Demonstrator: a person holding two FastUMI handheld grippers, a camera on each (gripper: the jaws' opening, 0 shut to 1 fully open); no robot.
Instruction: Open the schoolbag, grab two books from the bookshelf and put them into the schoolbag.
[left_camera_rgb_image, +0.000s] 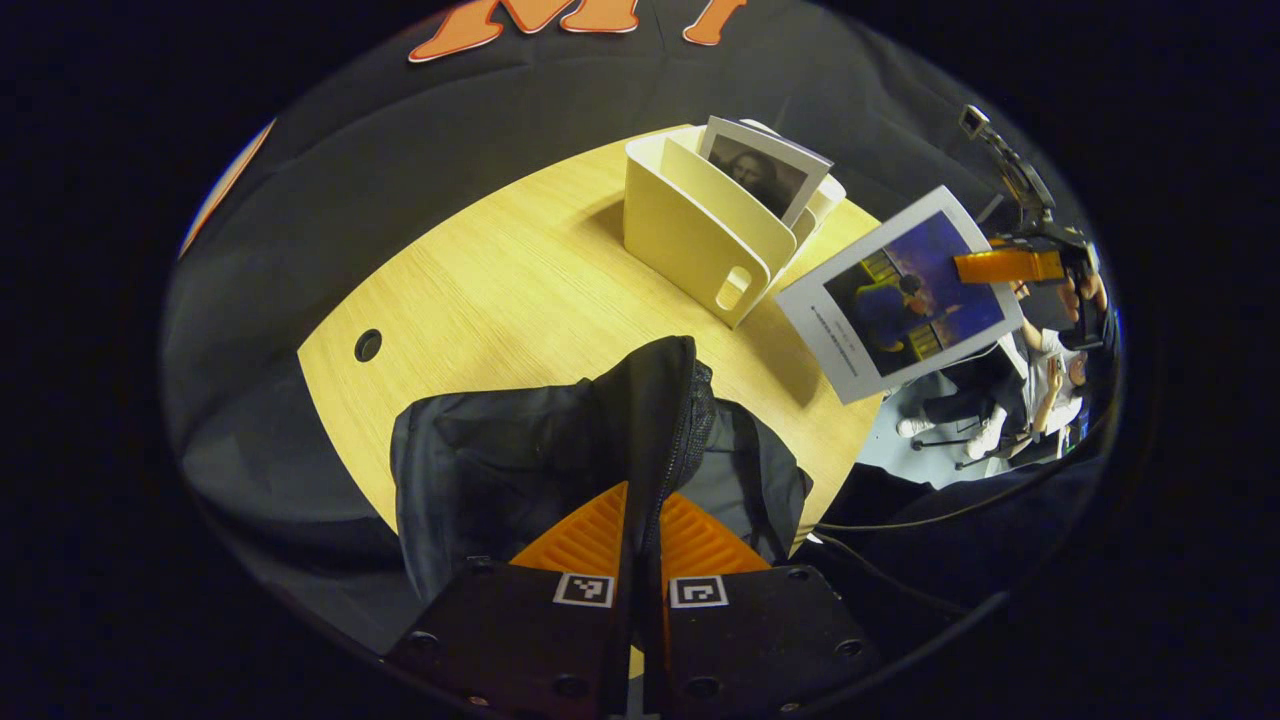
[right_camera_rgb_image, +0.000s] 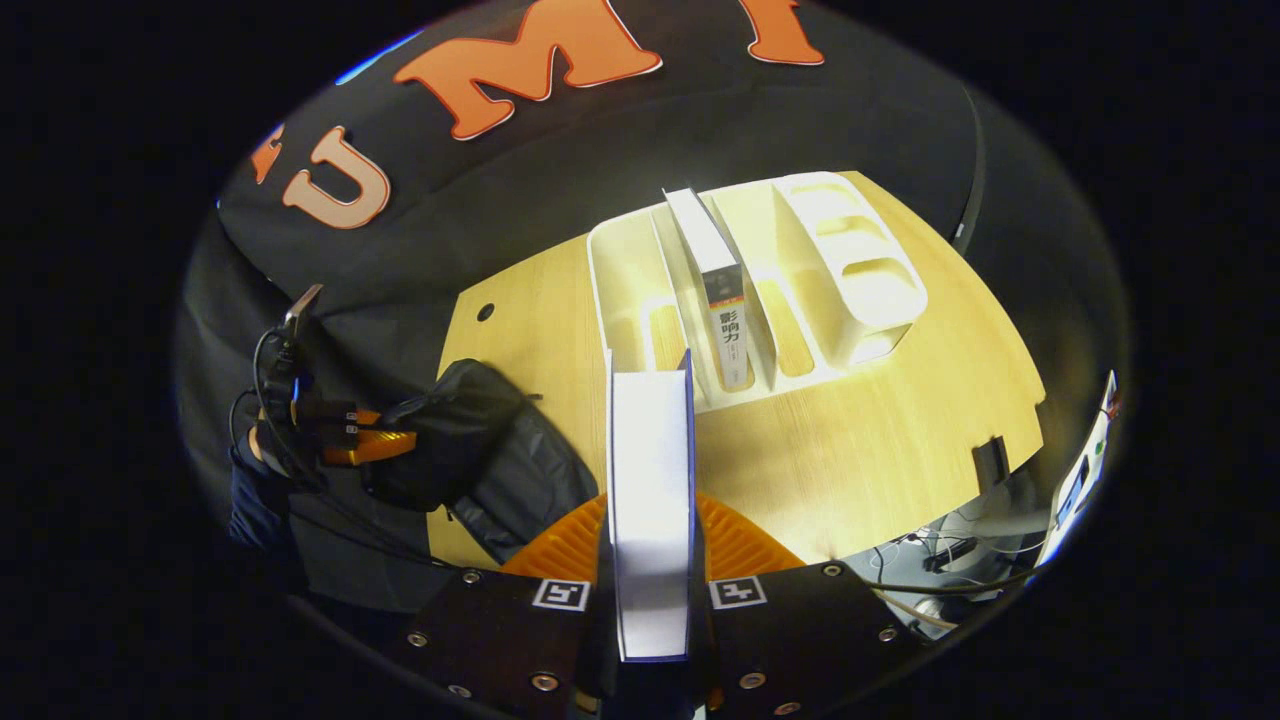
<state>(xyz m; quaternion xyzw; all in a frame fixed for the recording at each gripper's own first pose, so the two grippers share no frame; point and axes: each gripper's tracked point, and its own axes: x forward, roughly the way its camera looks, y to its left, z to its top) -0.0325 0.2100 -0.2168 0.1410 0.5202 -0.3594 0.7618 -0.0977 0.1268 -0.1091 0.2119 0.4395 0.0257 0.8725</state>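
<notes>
The black schoolbag (left_camera_rgb_image: 480, 470) lies on the wooden table (left_camera_rgb_image: 520, 290). My left gripper (left_camera_rgb_image: 640, 515) is shut on its raised zipper edge (left_camera_rgb_image: 672, 420), lifting it. A cream bookshelf (left_camera_rgb_image: 690, 235) stands at the back with a portrait-covered book (left_camera_rgb_image: 762, 172) in it. Beside it in the air hangs a blue-covered book (left_camera_rgb_image: 900, 300), gripped by my right gripper (left_camera_rgb_image: 1010, 265). In the right gripper view, my right gripper (right_camera_rgb_image: 652, 525) is shut on that book (right_camera_rgb_image: 650, 450), seen edge-on. The bookshelf (right_camera_rgb_image: 850, 270) holds one upright book (right_camera_rgb_image: 722, 300). Far left, my left gripper (right_camera_rgb_image: 375, 445) holds the schoolbag (right_camera_rgb_image: 510, 460).
A cable hole (left_camera_rgb_image: 367, 345) is in the table's left part and a notch (right_camera_rgb_image: 990, 460) in its right edge. Cables (left_camera_rgb_image: 900, 520) trail off the near side. A seated person (left_camera_rgb_image: 1000, 400) is beyond the table's right edge.
</notes>
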